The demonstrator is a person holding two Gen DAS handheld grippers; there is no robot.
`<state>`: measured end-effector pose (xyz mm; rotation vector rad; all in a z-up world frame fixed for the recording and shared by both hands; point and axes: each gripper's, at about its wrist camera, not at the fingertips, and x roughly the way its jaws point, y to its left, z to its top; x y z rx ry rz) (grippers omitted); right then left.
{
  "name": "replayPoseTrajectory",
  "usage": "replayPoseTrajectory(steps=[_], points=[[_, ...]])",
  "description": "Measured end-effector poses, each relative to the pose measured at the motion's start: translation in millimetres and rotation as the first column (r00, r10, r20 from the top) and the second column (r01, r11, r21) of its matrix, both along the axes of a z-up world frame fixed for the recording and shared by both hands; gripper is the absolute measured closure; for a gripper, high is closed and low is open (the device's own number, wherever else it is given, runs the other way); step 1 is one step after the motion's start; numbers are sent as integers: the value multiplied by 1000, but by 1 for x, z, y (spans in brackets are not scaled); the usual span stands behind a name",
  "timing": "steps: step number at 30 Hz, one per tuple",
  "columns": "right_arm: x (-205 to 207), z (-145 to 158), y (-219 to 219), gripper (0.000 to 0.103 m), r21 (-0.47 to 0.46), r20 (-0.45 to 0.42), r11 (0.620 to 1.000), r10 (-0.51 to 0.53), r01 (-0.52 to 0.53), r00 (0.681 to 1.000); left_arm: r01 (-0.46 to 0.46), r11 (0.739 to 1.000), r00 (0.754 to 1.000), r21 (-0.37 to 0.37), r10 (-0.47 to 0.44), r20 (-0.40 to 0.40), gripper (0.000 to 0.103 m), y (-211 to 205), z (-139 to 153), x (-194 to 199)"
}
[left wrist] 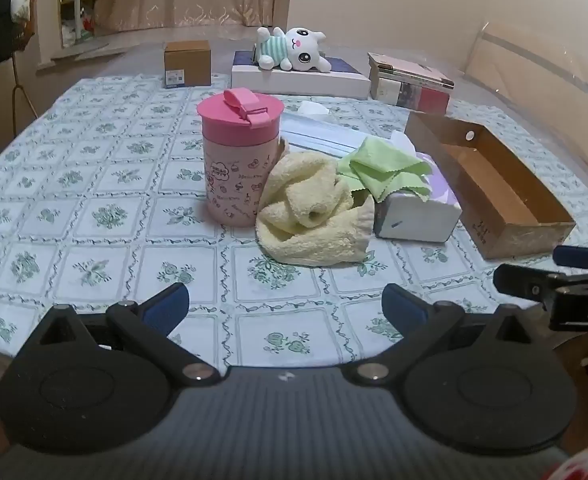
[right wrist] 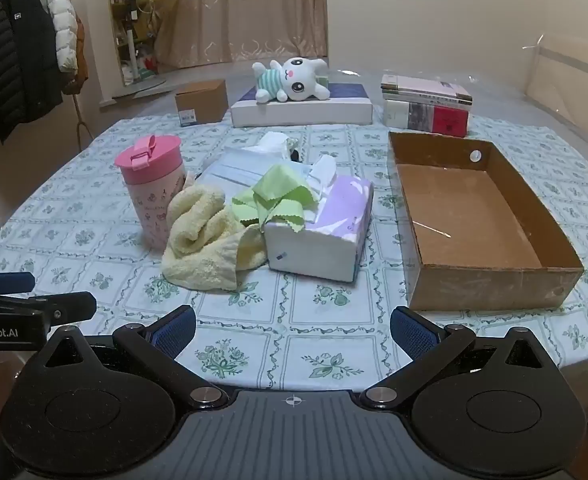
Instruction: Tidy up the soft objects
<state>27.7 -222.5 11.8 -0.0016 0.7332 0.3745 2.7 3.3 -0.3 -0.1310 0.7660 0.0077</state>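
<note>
Yellow towel (right wrist: 203,236) lay bunched mid-tabletop (right wrist: 93,236), touching the pink cup (right wrist: 149,188) and tissue box (right wrist: 322,232); green cloth (right wrist: 273,200) draped on that box. Both looked light, limp, likely easiest pinched at a raised fold. Plush (right wrist: 289,80) sat far back. Empty carton (right wrist: 482,216) right. Both hand-held grippers, left (left wrist: 285,308) and right (right wrist: 291,330), gaped wide, empty. Lettering read "nRobot.AI".

Yellow towel (right wrist: 205,236) against tissue box (right wrist: 322,236), green cloth (right wrist: 273,200) atop.
</note>
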Motion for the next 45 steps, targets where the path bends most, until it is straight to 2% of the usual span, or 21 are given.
replayPoseTrajectory(steps=[2,4,13,45], points=[[-1,-1,1,1,3,4,1000,1,-1,1000,-3,999,1000,-33,3,-8,1,6,0,4],[-1,-1,1,1,3,4,1000,2,-3,1000,-13,1000,1000,-12,14,25,1,6,-1,-5],[-3,-4,6,1,6,10,1000,4,-4,1000,-28,1000,1000,11,28,12,1,-2,-1,-7],[-3,-4,4,1,21,7,1000,-2,1,1000,-23,1000,1000,-6,23,15,1,-3,-2,-9]])
